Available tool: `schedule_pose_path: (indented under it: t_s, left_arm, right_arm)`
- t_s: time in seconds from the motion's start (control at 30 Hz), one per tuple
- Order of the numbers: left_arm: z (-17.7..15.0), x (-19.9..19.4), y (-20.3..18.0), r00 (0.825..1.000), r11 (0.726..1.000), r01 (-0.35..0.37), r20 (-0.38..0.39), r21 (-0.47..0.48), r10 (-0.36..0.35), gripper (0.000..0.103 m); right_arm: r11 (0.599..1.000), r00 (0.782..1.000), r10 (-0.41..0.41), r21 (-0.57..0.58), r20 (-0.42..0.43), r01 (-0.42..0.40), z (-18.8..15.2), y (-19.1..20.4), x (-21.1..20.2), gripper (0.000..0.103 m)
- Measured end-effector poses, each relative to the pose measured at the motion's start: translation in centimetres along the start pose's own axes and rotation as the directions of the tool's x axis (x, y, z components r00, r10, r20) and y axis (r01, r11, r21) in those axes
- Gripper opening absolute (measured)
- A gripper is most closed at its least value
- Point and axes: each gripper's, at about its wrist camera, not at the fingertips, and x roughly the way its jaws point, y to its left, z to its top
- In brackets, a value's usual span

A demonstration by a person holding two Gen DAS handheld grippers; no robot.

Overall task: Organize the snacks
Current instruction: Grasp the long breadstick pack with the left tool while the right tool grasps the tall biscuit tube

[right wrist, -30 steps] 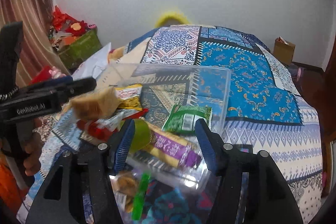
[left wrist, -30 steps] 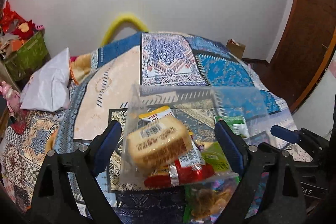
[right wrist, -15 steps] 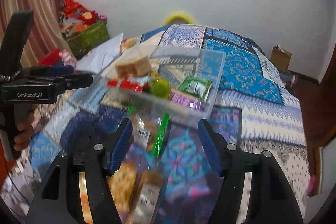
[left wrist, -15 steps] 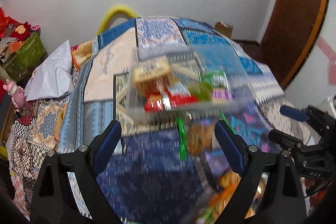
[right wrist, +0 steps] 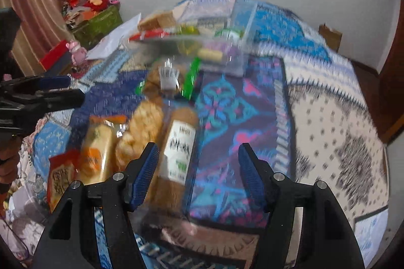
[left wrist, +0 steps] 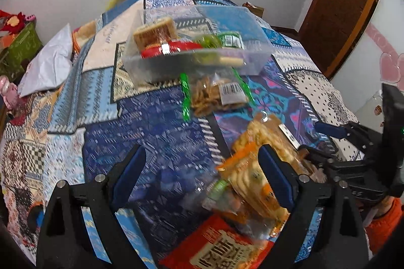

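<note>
Both grippers, left gripper [left wrist: 202,168] and right gripper [right wrist: 198,168], are showing black frames, blue ribbed pads and silver screws; an orange sleeve [left wrist: 383,221], probably the person's, is peeking in at right.

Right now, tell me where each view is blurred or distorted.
Left wrist: fisheye bends the door; near packets smear with motion, while the bin and barcode bag read sharper. Right wrist: motion blur nearly everywhere, bin and quilt streaked; only the gripper is crisp.

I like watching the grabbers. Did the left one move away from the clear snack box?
Yes. The left hand-held gripper pulled back toward the near edge of the bed; the clear box, earlier between its fingers, now sits far ahead by the wall.
</note>
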Motion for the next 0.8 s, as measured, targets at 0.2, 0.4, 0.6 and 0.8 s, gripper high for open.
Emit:
schedule_pose_path:
  t_s: [0.2,0.4,0.6,0.8]
  left_arm:
    - [-1.1,0.4,-0.9,0.999,1.000,0.026,-0.027,0.003,-0.026,0.091]
    - [-1.8,0.5,-1.7,0.997,0.998,0.061,-0.040,0.003,-0.060,0.091]
    - [-2.9,2.0,-2.8,0.992,0.996,0.085,-0.088,-0.004,-0.085,0.091]
    - [-3.9,3.3,-3.7,0.988,0.995,0.099,-0.115,-0.008,-0.099,0.087]
  right_arm:
    - [0.998,0.998,0.060,0.007,-0.022,-0.060,-0.4,0.8,1.1,0.062]
    - [0.996,0.995,0.081,-0.023,-0.054,-0.083,-0.5,2.1,2.8,0.053]
    - [0.996,0.995,0.094,-0.004,-0.027,-0.094,-0.8,1.7,2.5,0.034]
    - [0.998,0.998,0.065,0.022,-0.001,-0.065,-1.5,0.4,1.2,0.033]
